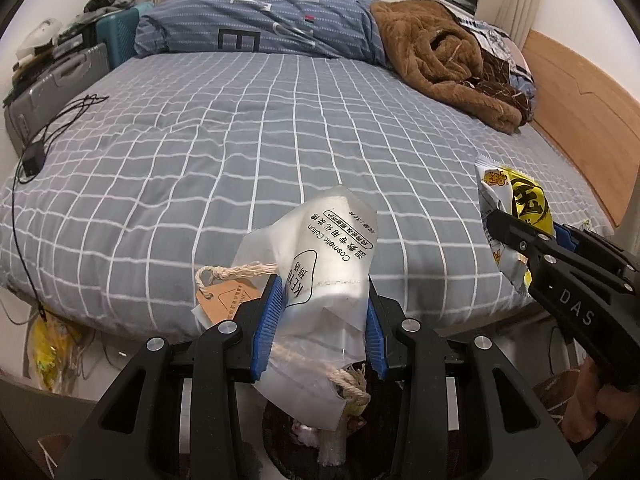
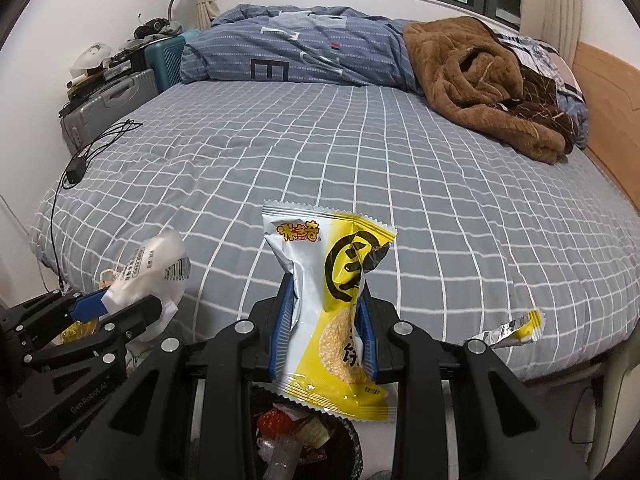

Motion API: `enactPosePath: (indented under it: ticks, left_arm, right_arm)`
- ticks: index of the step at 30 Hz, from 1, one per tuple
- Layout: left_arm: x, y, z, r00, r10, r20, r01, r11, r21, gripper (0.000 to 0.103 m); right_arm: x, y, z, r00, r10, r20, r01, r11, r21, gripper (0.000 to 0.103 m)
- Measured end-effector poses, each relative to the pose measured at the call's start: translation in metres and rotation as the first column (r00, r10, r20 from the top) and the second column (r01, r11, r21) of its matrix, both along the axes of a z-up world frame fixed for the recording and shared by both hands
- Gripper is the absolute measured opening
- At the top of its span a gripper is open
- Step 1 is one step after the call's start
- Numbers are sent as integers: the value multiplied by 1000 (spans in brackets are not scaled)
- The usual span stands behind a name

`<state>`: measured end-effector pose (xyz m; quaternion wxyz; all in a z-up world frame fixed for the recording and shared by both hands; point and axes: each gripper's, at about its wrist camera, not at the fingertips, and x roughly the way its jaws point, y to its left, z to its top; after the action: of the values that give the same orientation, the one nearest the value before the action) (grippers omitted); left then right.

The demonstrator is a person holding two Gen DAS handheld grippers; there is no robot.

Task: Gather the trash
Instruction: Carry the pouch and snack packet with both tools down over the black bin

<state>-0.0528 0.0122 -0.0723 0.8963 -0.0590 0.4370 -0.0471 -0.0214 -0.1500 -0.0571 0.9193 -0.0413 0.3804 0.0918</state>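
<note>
Left wrist view: left gripper [image 1: 326, 320] is clamping a cotton pad bag [image 1: 320, 272]; right gripper [image 2: 326, 332] is clamping a yellow snack wrapper [image 2: 332, 304]. Both are hanging over the trash bin [image 2: 352, 436] at the bed's [image 2: 360, 160] edge. Recommended: centre each above the opening before releasing.

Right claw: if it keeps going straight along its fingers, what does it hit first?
Probably the checked bedsheet. The right claw, shut on the yellow snack wrapper, points down across the bed, and nothing else lies ahead of it; depth is hard to judge.
</note>
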Motion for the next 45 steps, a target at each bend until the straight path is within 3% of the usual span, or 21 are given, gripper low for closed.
enactPosePath:
  ticks: [28, 45]
  left_arm:
    - [-75, -27, -20, 997, -38, -66, 39, 999, 17, 38]
    - [-96, -18, -63, 983, -27, -180, 27, 1000, -2, 38]
  right_arm:
    - [-78, -19, -36, 993, -33, -113, 35, 999, 18, 28]
    - [-108, -9, -74, 974, -2, -225, 0, 1000, -7, 28]
